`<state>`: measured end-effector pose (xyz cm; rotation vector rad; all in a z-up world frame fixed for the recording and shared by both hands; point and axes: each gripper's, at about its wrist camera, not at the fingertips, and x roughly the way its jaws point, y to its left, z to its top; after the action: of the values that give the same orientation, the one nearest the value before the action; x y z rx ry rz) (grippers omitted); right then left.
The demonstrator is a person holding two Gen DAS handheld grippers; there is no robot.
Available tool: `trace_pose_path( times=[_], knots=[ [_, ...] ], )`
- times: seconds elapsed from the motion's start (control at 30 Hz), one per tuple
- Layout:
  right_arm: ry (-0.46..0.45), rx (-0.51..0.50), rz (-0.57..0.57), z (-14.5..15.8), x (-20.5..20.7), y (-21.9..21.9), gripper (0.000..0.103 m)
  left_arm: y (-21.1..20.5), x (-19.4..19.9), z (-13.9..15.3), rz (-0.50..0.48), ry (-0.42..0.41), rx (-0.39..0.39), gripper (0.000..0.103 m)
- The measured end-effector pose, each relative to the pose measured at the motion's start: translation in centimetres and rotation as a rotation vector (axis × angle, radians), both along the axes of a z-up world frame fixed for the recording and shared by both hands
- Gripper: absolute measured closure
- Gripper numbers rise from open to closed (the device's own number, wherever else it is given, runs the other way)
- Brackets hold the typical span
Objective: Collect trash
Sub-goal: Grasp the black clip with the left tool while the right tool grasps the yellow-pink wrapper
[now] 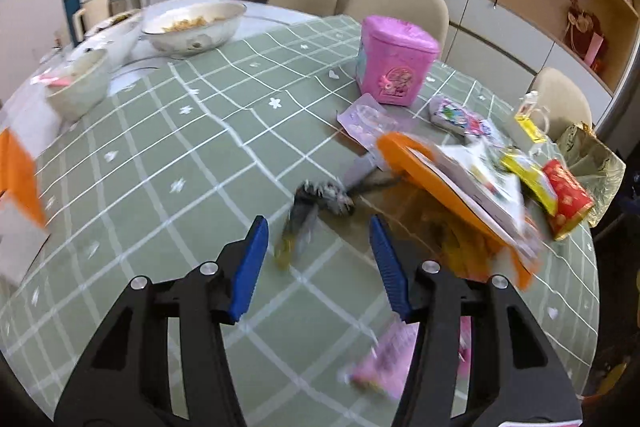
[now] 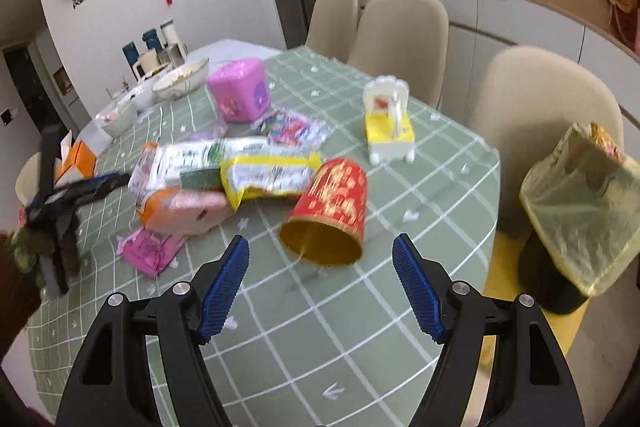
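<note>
In the left wrist view my left gripper (image 1: 318, 221) stands open just above the green checked tablecloth (image 1: 180, 155). A dark crumpled wrapper (image 1: 298, 229) lies between its blue fingertips, and neither pad touches it. In the right wrist view my right gripper (image 2: 320, 239) is open in front of a red and gold paper cup (image 2: 334, 203) lying on its side with its mouth towards me; the pads stand clear of it. Behind the cup lie a yellow wrapper (image 2: 272, 175), a white and green packet (image 2: 188, 163), an orange and pink packet (image 2: 180, 209) and a pink wrapper (image 2: 150, 251).
A bin lined with a yellowish bag (image 2: 580, 203) stands off the table's right edge. A pink box (image 2: 240, 91) and a yellow and white toy chair (image 2: 390, 125) stand further back. Bowls (image 1: 196, 27) and flasks sit at the far left. Beige chairs (image 2: 404, 27) ring the table.
</note>
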<state>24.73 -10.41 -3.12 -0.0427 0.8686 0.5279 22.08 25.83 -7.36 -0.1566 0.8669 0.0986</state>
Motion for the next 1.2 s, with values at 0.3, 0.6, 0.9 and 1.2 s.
trace_pose_path(
  times=[0.3,0.6,0.9,1.2],
  knots=[
    [0.066,0.0,-0.006,-1.9,-1.2,1.8,0.033,-0.2,2.6,-1.5,-0.05,0.052,-0.084,0.071],
    [0.106,0.019,0.133,-3.2,-2.3,10.0,0.033,-2.0,-6.7,-1.0,0.133,0.039,-0.225,0.071],
    [0.166,0.06,0.178,-5.2,-0.5,18.5,0.033,-0.6,-11.9,0.9,0.244,-0.016,-0.235,0.07],
    [0.255,-0.042,0.19,-7.4,1.6,18.3,0.05,-1.4,-13.2,1.9,0.205,-0.045,-0.266,0.07]
  ],
)
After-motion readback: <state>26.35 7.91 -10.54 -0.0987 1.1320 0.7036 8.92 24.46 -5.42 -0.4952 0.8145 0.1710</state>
